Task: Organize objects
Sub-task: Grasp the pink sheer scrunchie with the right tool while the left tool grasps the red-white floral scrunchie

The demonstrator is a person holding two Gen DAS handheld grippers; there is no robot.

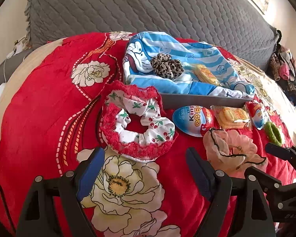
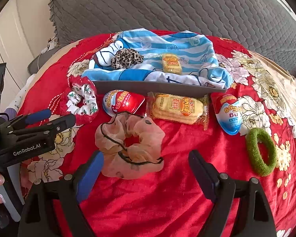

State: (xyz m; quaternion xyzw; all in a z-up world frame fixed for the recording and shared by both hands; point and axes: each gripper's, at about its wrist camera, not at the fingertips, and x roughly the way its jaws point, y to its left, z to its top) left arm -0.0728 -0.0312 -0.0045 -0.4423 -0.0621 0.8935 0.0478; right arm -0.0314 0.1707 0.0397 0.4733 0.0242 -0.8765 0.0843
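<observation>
Pink scrunchie (image 2: 128, 146) lies loose in front of the lined tray (image 2: 157, 87), where a leopard scrunchie (image 2: 127, 58) already sits; right gripper (image 2: 146, 169) and left gripper (image 1: 145, 165) hang wide, empty, ready to sort.

White lettering reading "GenRobot.AI" runs along the black body of the left gripper (image 2: 39, 121), seen from the right wrist camera. On the red-and-blue egg-shaped snack pack (image 1: 193, 119) beside the cherry-print hair tie, the left wrist view shows "King" in dark letters above "QQEgg"-style yellow lettering, only partly legible. A second egg-shaped pack (image 2: 229, 114) lies upside down to the right wrist camera, showing "ng" and "Egg". The yellow wrapped cakes (image 2: 177, 107) carry red and orange characters and a printed number string, too small to read.
</observation>
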